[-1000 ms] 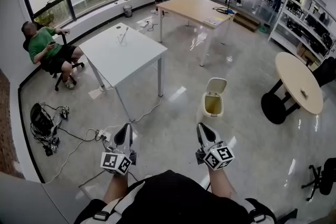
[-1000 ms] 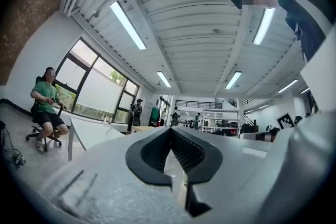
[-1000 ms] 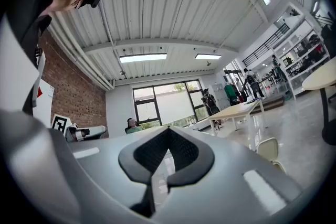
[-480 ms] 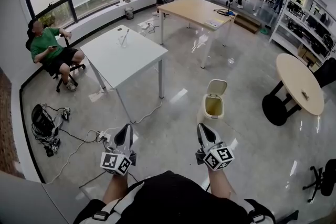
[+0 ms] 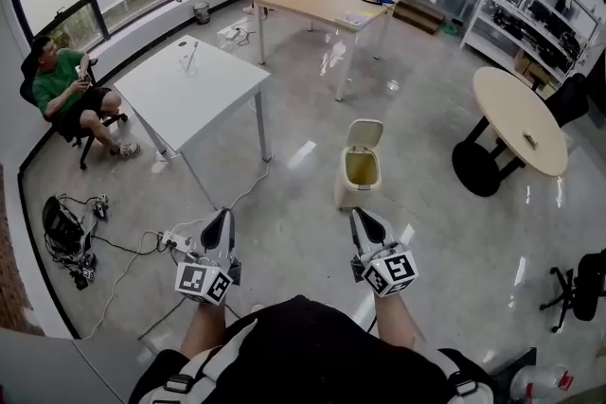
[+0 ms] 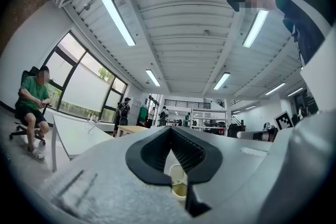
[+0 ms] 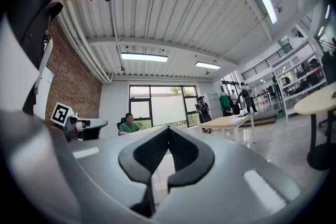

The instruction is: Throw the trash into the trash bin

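The cream trash bin stands on the floor with its lid flipped up, a short way ahead of both grippers. My left gripper is held low at the left, its jaws shut with nothing between them. In the left gripper view the tips meet, and the bin shows below them. My right gripper is level with it at the right, also shut and empty. Its tips touch in the right gripper view. No trash shows in either gripper.
A white table stands ahead on the left, a wooden table beyond it, and a round table on the right. A seated person is at the far left. Cables and a power strip lie on the floor at the left.
Both grippers and the head camera have moved forward over the floor. The bin now sits closer and nearer the middle of the view. Both jaws stayed shut.
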A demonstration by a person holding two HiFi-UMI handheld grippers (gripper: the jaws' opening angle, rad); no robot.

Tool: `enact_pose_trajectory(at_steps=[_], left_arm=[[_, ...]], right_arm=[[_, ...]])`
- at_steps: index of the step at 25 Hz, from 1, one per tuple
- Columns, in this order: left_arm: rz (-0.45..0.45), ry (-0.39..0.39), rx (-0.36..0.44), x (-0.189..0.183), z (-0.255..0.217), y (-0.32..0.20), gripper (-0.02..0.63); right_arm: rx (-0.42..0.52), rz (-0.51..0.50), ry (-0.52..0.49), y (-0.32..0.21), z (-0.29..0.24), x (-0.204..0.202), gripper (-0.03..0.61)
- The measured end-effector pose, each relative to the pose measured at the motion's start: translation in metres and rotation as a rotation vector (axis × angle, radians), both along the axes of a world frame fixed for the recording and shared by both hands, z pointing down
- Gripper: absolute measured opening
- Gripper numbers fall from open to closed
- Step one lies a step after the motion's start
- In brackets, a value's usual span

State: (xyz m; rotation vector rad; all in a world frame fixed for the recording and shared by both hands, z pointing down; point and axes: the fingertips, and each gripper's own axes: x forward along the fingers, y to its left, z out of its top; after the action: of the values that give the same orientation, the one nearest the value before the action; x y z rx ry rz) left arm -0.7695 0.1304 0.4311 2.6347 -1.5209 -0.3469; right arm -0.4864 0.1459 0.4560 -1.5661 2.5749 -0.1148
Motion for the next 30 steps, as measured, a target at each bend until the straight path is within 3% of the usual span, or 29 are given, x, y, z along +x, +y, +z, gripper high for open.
enact_pose_trajectory(at_steps=[19,25,30], left_arm=[[0.221,0.047,0.014,0.175,0.005,-0.004,0.000],[0.348,0.025,0.047,0.219,-0.001,-0.019,0.000],[0.425,0.032,0.070,0.233,-0.015,-0.042,0.002]], right_arm=[[0.040,0.234,0.008,0.055,-0.014,0.168,0.006],[0.056,0.307,-0.003,0.061,-0.016,0.195,0.006],[0.060,0.371,-0.004,0.059,-0.023,0.193,0.006]])
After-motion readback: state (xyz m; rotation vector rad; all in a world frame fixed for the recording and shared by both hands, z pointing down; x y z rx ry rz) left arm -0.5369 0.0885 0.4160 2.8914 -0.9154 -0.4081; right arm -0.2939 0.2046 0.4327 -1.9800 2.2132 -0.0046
